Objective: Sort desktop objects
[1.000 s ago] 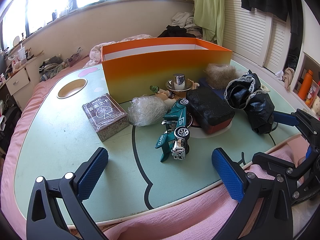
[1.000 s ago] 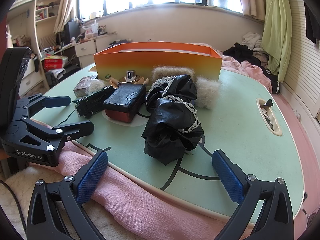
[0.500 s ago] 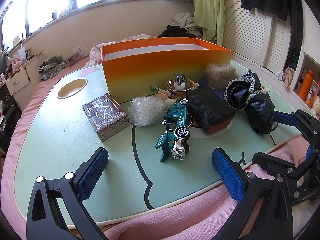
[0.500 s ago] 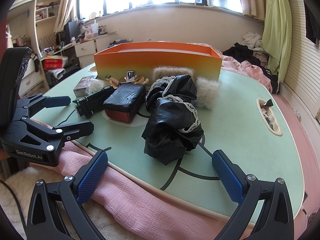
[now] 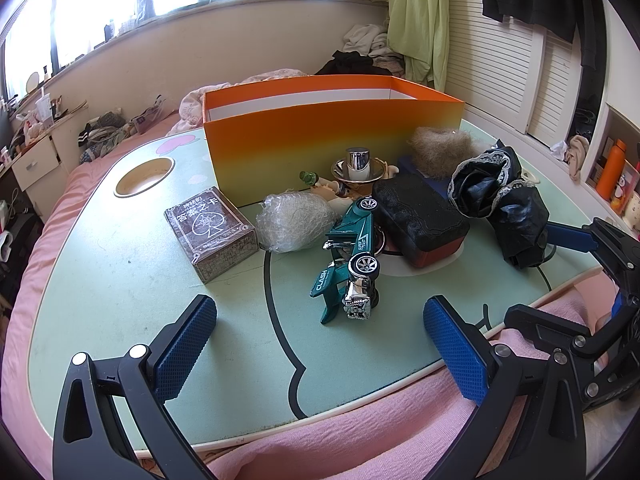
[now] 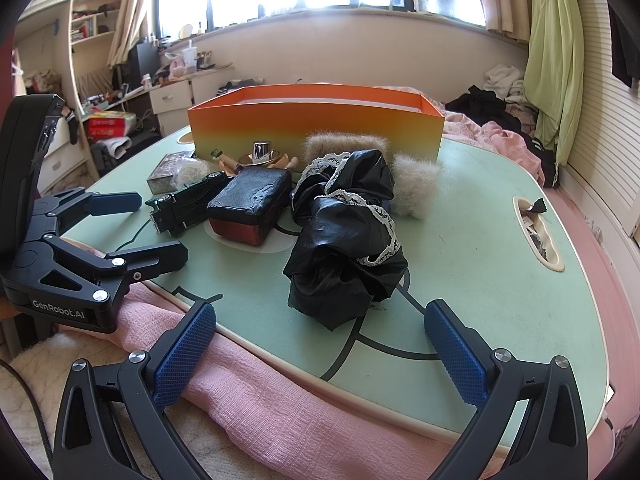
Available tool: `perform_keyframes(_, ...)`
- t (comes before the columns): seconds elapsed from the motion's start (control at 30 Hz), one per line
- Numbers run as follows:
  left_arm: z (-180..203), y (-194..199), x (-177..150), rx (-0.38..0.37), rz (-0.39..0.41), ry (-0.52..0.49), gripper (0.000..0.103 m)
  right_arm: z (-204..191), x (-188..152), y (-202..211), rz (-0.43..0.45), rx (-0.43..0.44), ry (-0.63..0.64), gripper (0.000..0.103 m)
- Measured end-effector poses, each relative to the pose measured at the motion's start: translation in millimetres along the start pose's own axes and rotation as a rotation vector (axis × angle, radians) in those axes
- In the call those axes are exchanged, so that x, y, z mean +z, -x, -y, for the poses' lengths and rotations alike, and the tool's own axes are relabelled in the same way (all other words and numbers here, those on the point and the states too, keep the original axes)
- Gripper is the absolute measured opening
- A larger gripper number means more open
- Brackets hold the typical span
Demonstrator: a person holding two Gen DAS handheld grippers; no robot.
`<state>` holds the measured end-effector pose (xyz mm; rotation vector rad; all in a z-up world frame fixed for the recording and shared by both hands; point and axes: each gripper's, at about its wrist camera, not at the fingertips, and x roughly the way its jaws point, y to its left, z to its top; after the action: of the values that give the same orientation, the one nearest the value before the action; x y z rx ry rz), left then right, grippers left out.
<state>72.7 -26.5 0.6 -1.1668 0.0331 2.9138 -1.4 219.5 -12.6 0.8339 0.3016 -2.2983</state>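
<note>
Nothing picked up yet, by the look of it. Left claw (image 5: pixel 320 332) wide open, holding nothing, low over the near edge of the green surface (image 5: pixel 100 280). Right claw (image 6: pixel 320 340) wide open too, holding nothing.

Straight ahead of the left claw, near: one green toy car (image 5: pixel 352 256), tipped on its side, long way pointing away toward the box. Straight ahead of the right claw, near: one black lacy cloth bundle (image 6: pixel 348 232), in a heap. Probably car for the left, bundle for the right, since each lies closer to that side.

Counted: one orange box (image 5: pixel 332 136) at the back, open on top. One brown card box (image 5: pixel 210 232). One clear plastic wad (image 5: pixel 296 222). One black pouch (image 5: pixel 422 216). One shiny cup thing (image 5: pixel 357 166). Two fluffy tufts (image 6: pixel 414 184). Small bits by the cup too blurry to count.
</note>
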Motion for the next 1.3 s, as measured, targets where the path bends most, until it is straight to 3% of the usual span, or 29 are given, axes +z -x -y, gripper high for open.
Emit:
perform_keyframes(0.6, 0.3, 0.3, -0.1, 0.000, 0.000, 0.001, 0.103, 0.5, 0.0, -0.2, 0.003, 0.002, -0.001, 0.103)
perform_keyframes(0.73, 0.3, 0.3, -0.1, 0.000, 0.000, 0.001, 0.103, 12.1, 2.0, 9.6, 0.053, 0.100, -0.053, 0.100)
perform_keyframes(0.77, 0.5, 0.4, 0.0, 0.000, 0.000, 0.001, 0.103, 16.6, 3.3, 12.9, 0.073, 0.107, -0.074, 0.095)
perform_keyframes(0.87, 0.7, 0.5, 0.0, 0.000, 0.000, 0.001, 0.103, 23.5, 15.3, 19.9, 0.131, 0.070, -0.105, 0.092)
perform_keyframes(1.0, 0.5, 0.6, -0.1, 0.000, 0.002, 0.002, 0.103, 26.2, 38.1, 10.7, 0.120, 0.056, -0.139, 0.091)
perform_keyframes(1.03, 0.2, 0.7, -0.1, -0.001, 0.003, 0.002, 0.103, 26.4, 41.6, 6.6, 0.110, 0.048, -0.144, 0.089)
perform_keyframes(1.07, -0.5, 1.3, -0.2, -0.002, 0.005, 0.002, 0.103, 26.7, 42.0, 3.2, 0.098, 0.037, -0.146, 0.077)
perform_keyframes(1.1, -0.8, 2.0, -0.3, -0.003, 0.006, 0.001, 0.103, 26.4, 43.4, -2.7, 0.074, 0.032, -0.144, 0.056)
perform_keyframes(1.13, -0.7, 2.7, -0.4, -0.003, 0.008, 0.001, 0.103, 26.3, 42.8, -9.0, 0.044, 0.048, -0.142, 0.042)
perform_keyframes(1.2, -2.0, 5.9, -0.4, -0.012, 0.016, 0.007, 0.098, 27.4, 39.4, -10.2, 0.050, 0.072, -0.144, 0.039)
perform_keyframes(1.3, -2.0, 23.2, 0.7, 0.000, 0.095, 0.016, 0.081, 31.5, 32.1, 3.2, 0.117, 0.091, -0.146, 0.039)
